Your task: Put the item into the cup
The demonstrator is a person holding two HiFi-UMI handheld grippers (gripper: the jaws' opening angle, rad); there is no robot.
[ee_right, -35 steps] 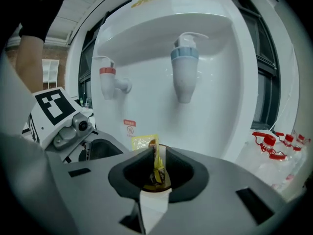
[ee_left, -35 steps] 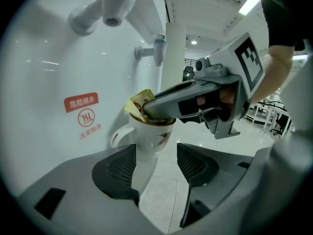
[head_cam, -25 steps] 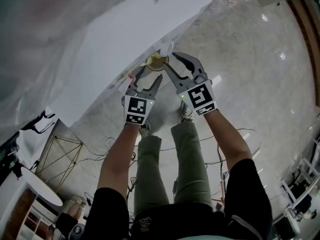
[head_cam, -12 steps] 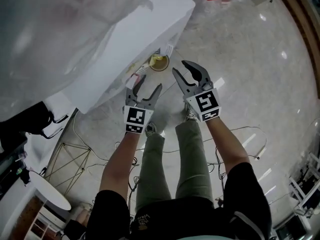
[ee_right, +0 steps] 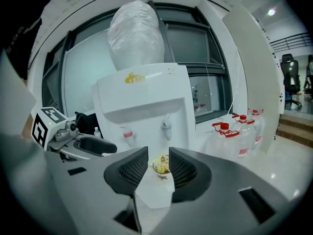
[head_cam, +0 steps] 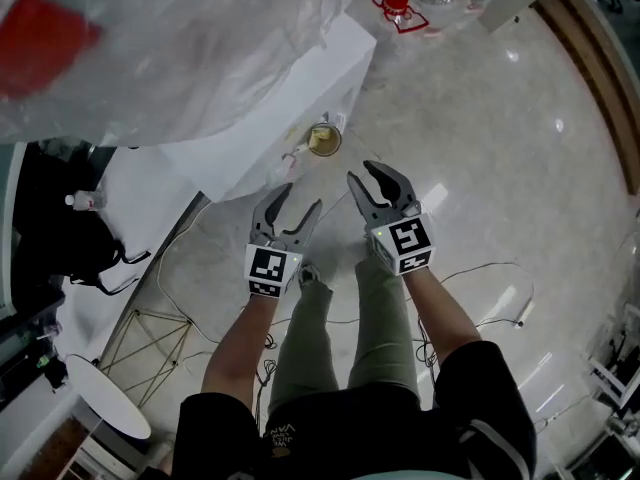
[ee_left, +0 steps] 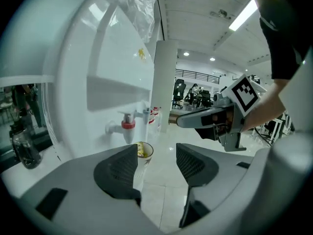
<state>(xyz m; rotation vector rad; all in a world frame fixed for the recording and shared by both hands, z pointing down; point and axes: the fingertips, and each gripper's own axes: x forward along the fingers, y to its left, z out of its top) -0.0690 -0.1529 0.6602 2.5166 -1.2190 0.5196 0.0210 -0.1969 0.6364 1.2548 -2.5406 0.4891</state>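
A paper cup point(head_cam: 323, 140) stands on the drip tray of a white water dispenser point(head_cam: 270, 88), below its taps. Something yellow lies inside the cup point(ee_right: 161, 165); its rim point(ee_left: 144, 151) shows past my left jaw. My left gripper point(head_cam: 300, 198) hangs open and empty over the floor, short of the dispenser. My right gripper point(head_cam: 362, 174) is beside it, also open and empty, with the cup framed between its jaws point(ee_right: 159, 174). The left gripper view shows its own open jaws point(ee_left: 156, 163) and the right gripper point(ee_left: 215, 121) off to the right.
Water jugs with red caps point(head_cam: 398, 4) stand on the floor right of the dispenser. A red tap point(ee_left: 128, 126) and a blue tap sit above the cup. Cables point(head_cam: 480, 268) trail over the glossy floor. A black bag point(head_cam: 60, 238), a wire stand point(head_cam: 150, 338) and a round white table point(head_cam: 105, 398) are at the left.
Both grippers have drawn back from the cup, which now lies farther ahead of them. The dispenser has shrunk in view as the person stepped away. Both stay open.
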